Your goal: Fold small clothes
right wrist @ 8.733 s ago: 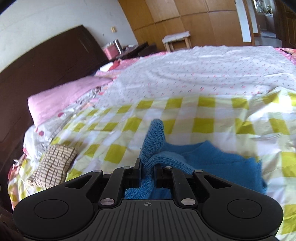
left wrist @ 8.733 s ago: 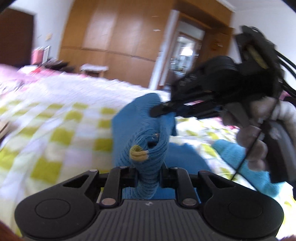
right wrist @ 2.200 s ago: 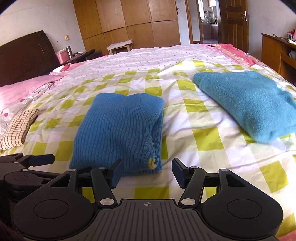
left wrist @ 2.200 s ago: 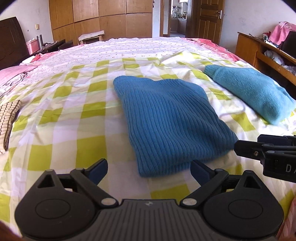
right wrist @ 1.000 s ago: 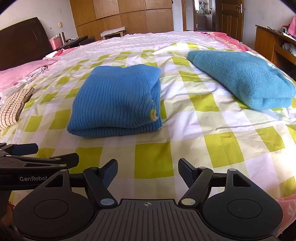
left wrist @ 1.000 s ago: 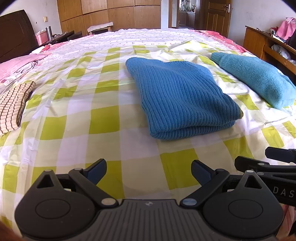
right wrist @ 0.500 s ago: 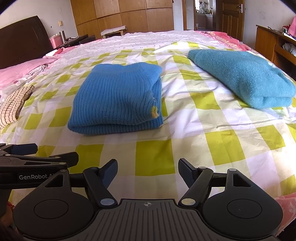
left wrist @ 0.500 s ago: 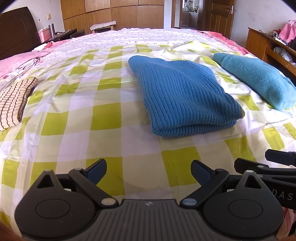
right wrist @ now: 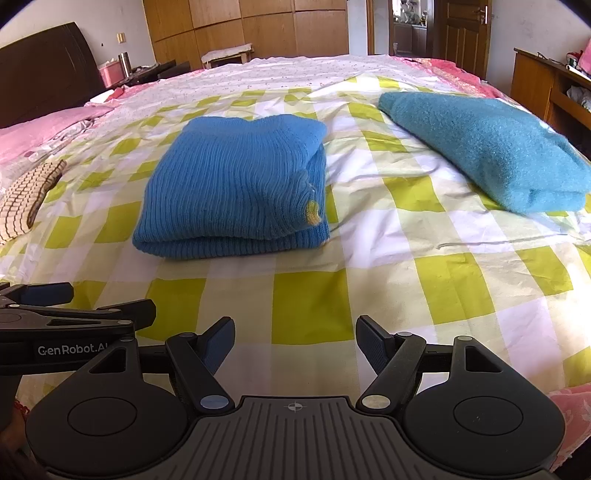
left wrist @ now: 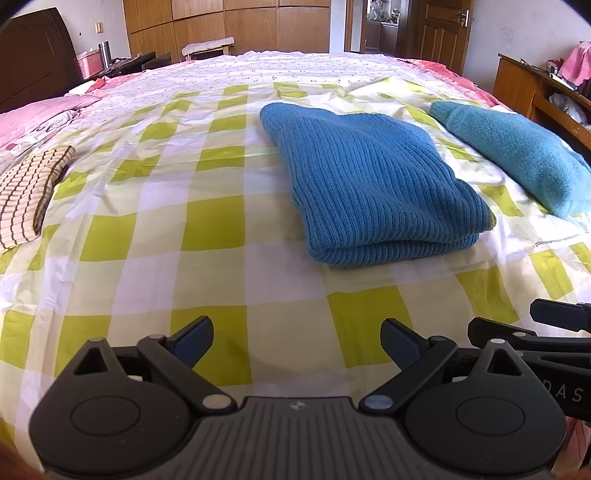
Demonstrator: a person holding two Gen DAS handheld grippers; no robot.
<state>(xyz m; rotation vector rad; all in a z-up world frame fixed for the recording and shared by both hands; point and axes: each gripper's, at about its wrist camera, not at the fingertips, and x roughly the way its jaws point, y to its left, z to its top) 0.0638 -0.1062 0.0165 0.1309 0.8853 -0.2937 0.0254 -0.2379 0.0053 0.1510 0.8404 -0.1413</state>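
Nearest the cameras, the left tool (left wrist: 297, 341) and the right tool (right wrist: 295, 341) hovered side by side over the near edge of the bed, each with its blue-padded fingers spread wide and nothing between them. Under them lay the checked bedspread (left wrist: 214, 225), thin, slightly creased cloth in yellow-green and white squares. Farther in, well apart from both tools, the blue sweater (right wrist: 236, 188) lay folded into a thick, rounded rectangle of ribbed knit, its doubled edge facing the tools and a small yellow patch at its near right corner. Right of it, apart, sat a folded teal garment (right wrist: 491, 147) of fuzzy, fleecy fabric. A striped beige cloth (left wrist: 26, 192) lay at the left edge. Beyond stood wooden wardrobes (left wrist: 229, 26).
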